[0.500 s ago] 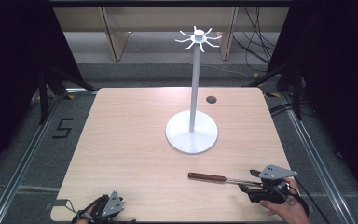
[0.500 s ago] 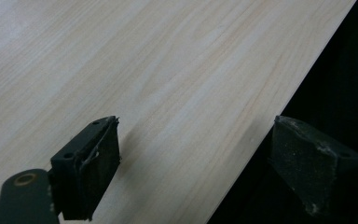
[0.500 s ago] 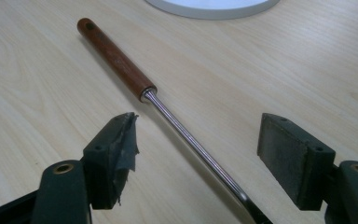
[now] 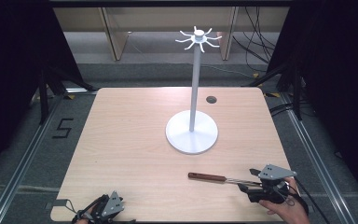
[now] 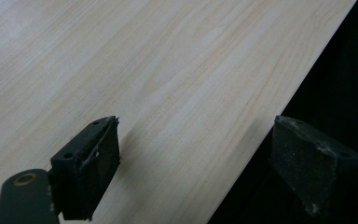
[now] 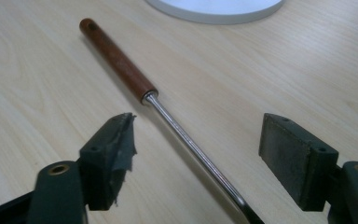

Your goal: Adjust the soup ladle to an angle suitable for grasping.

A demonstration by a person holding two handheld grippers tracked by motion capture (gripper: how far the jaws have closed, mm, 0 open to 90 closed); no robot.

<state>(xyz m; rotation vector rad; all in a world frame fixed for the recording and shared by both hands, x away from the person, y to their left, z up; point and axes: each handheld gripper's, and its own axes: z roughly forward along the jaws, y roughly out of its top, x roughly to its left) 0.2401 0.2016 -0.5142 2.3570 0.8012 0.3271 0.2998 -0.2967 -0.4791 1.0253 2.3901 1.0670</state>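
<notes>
Near the table's right edge, the right gripper (image 4: 251,183) is held open astride the utensil (image 6: 168,112); jaws should be centred on the shaft before closing; the left gripper (image 5: 196,172) is open.

Tool (image 6: 168,112): handle looking like glossy reddish-brown wood, shaft showing polished metal. Table (image 4: 121,140): pale matt wood grain. Stand (image 4: 192,130): smooth white finish. Gripper pads (image 6: 114,154): rough, frayed black foam.

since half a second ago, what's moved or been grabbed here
Nothing visibly changed. The right gripper sits open around the metal shaft of the wooden-handled utensil, pads off it. The left gripper stays open at the table's near edge; the white stand has not moved.
</notes>
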